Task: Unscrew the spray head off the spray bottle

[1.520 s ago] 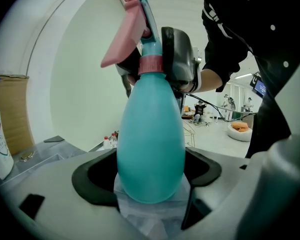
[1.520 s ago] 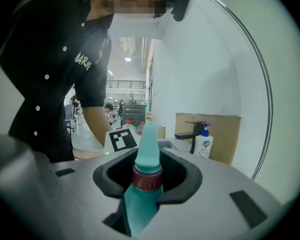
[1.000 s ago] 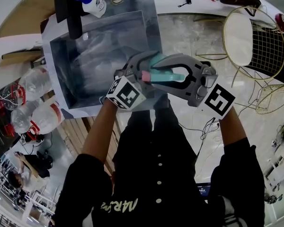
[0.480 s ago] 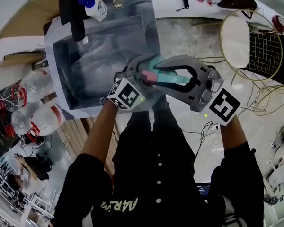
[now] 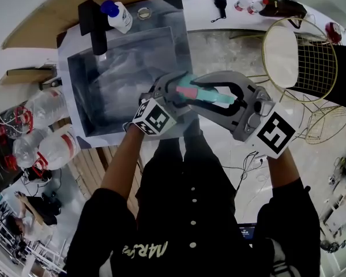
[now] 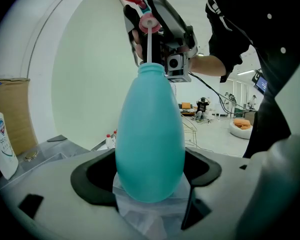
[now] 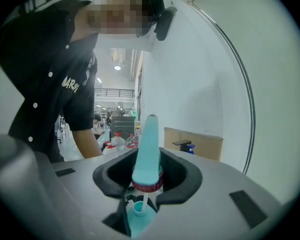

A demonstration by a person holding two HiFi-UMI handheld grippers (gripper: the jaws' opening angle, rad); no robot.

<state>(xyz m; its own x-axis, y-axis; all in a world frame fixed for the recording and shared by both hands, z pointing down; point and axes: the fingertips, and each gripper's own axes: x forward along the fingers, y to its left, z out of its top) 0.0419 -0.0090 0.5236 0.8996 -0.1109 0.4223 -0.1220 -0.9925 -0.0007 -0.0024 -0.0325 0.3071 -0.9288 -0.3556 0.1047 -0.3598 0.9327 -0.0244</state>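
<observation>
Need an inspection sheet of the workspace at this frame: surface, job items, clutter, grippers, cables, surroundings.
Surface: grey basin lined with clear plastic; nothing seen loose inside it.
Job's things: teal spray bottle held upright; spray head lifted off the neck, its dip tube reaching into the opening.
Clutter: white bottle with blue cap and a black block at the basin's far edge; clear water bottles to the left.
Grippers: left gripper shut on the bottle's base; right gripper shut on the spray head.
Cables: black cable on the floor.
Surroundings: wire chair, pale floor.
</observation>
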